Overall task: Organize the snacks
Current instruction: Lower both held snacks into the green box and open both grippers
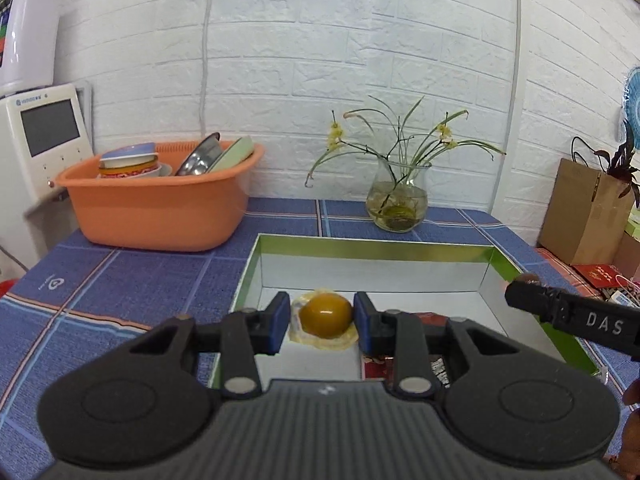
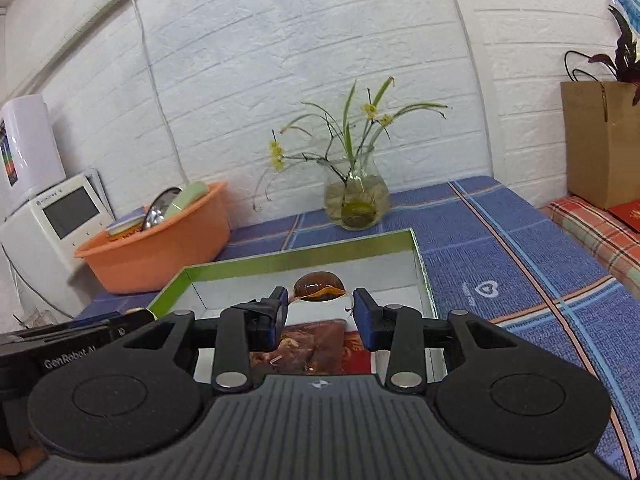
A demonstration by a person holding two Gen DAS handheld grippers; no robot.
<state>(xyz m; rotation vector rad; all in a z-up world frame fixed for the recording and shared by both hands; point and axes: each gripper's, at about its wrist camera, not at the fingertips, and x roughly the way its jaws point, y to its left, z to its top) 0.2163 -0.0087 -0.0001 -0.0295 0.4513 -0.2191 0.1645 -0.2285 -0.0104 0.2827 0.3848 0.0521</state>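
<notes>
Left wrist view: left gripper (image 1: 322,322) clamped on a snack (image 1: 325,321), an amber-yellow rounded lump in clear wrap w/ a pale crinkled edge. Both blue pads (image 1: 280,322) press its sides; jaws partly closed, snack fills the gap. It's held over the near part of the box (image 1: 372,246), an open tray w/ green rim and pale inner walls. Under the right finger a red packet (image 1: 376,366) lies on the box floor, mostly hidden. Part of the right gripper's black body pokes in at the right edge, over the box's right wall.

Right wrist view: right gripper (image 2: 321,314) approx half open, nothing pinched between its pads. Beyond the tips a brown glossy snack (image 2: 318,286) in clear wrap w/ an orange strip sits just ahead of the gap; can't tell if it touches the box floor. Below the fingers a red packet (image 2: 316,346) w/ a meat-like pic lies in the near part of the box (image 2: 288,258). Left gripper's black body shows at the left edge.

Bkgd: box sits on a blue checked cloth (image 1: 120,276). Orange tub (image 1: 160,208) of dishes at far left, glass vase (image 1: 398,202) w/ yellow flowers behind the box, brown paper bag (image 2: 600,140) off to the right. White brick wall behind.
</notes>
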